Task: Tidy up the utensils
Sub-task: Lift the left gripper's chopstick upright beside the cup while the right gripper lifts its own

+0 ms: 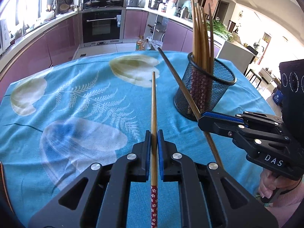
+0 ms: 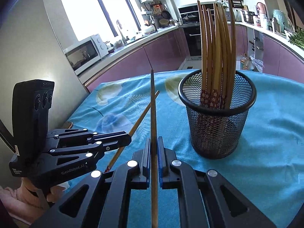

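Chopsticks fill both grippers. Left gripper (image 1: pixel 154 133) has its jaws closed on a light chopstick (image 1: pixel 153 102) with a red flowered end, its tip pointing out over the desk (image 1: pixel 76 95), which wears a blue flowered cloth. Right gripper (image 2: pixel 154 140) has its jaws clamped on a dark chopstick (image 2: pixel 153 102), angled up toward the kitchen. Just right of both stands a black mesh cup (image 2: pixel 218 125) on the cloth, holding a bundle of chopsticks (image 2: pixel 216 47) upright, flowered ends down.
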Demonstrator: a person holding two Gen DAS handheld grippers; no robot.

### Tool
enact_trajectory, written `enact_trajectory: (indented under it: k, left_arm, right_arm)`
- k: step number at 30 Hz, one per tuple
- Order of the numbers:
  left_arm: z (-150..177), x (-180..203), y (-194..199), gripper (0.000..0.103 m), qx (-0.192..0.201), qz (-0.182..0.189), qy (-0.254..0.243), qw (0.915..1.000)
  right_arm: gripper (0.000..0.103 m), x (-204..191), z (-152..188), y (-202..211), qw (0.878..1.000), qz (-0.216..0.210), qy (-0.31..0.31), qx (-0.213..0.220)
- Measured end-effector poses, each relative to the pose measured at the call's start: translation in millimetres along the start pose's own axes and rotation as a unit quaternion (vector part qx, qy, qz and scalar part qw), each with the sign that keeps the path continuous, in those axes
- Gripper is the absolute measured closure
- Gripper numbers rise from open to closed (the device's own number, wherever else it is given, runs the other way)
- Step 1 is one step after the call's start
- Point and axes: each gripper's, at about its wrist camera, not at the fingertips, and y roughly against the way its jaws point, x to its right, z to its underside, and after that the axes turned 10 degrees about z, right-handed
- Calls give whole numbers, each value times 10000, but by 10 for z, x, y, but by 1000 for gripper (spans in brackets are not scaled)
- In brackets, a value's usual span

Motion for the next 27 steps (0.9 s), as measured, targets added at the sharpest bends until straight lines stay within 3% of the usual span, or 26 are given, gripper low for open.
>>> enact_trajectory:
  k: [27]
  left_arm:
    - [-160,191,469,95,488,407,-90,9979]
  right_arm:
    - [97,114,-78,490,9980,-113,-18,623]
